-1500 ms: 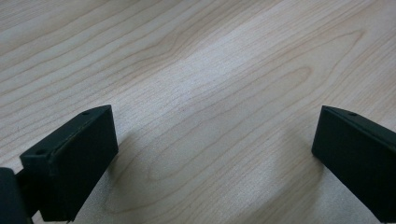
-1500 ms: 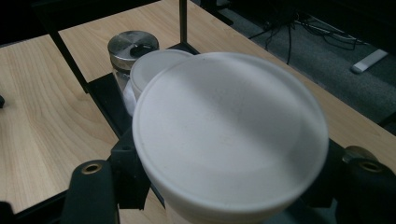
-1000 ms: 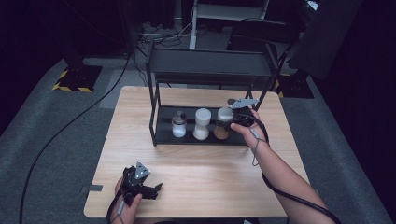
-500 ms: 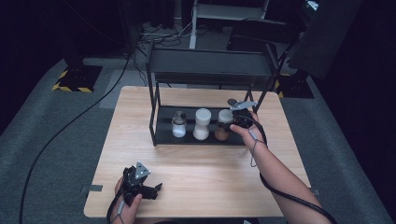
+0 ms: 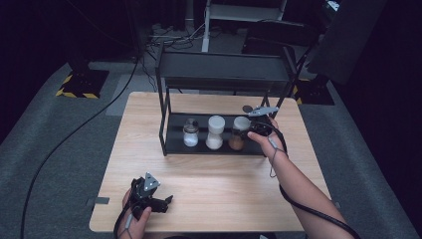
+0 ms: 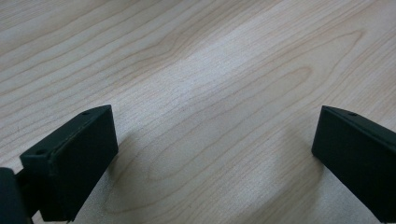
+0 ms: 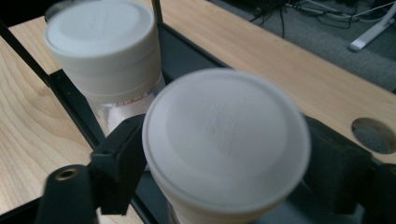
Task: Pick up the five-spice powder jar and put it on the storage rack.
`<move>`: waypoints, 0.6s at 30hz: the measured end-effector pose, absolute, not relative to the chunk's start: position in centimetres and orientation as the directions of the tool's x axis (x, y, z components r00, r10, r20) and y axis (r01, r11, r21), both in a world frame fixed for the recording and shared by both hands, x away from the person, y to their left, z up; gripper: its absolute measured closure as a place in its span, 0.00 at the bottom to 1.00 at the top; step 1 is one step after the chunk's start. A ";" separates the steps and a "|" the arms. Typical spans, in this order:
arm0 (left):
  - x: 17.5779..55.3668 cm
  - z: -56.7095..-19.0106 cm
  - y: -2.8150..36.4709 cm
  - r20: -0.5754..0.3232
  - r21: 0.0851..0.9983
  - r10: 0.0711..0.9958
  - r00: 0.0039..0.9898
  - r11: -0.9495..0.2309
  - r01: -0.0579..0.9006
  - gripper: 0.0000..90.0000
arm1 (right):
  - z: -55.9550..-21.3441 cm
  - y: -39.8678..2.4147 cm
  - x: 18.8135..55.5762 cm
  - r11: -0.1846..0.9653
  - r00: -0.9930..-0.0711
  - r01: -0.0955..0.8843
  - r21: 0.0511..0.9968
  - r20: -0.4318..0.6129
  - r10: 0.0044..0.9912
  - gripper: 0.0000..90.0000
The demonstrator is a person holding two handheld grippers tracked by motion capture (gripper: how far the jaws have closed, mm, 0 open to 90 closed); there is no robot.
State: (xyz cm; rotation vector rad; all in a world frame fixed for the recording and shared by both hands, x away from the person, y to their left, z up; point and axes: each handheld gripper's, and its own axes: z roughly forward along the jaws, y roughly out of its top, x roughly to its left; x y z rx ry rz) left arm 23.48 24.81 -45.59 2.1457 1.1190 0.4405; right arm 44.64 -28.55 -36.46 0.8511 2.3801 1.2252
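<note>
The right gripper, jaws just widened around the brown jar on the rack's right, should back out level without nudging it; left gripper rests released

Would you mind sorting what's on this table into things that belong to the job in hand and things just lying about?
In the job:
- right gripper, jaws on either side of the brown-filled jar
- black rack holding the jars

Lying about:
- white-filled jar
- small clear jar
- left gripper, open over bare table
</note>
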 end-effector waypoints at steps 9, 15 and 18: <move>23.5 -45.6 24.8 -0.009 0.695 0.818 0.575 -0.409 0.592 0.00 | -34.5 -29.4 43.3 0.443 -0.764 0.316 0.839 -0.051 0.643 0.11; 23.5 -45.6 24.8 -0.009 0.694 0.818 0.575 -0.409 0.592 0.00 | -33.2 -30.0 42.1 0.430 -0.772 0.306 0.850 -0.042 0.634 0.07; 23.5 -45.6 24.8 -0.010 0.695 0.818 0.575 -0.408 0.593 0.00 | -32.4 -30.3 41.3 0.428 -0.780 0.299 0.853 -0.039 0.624 0.07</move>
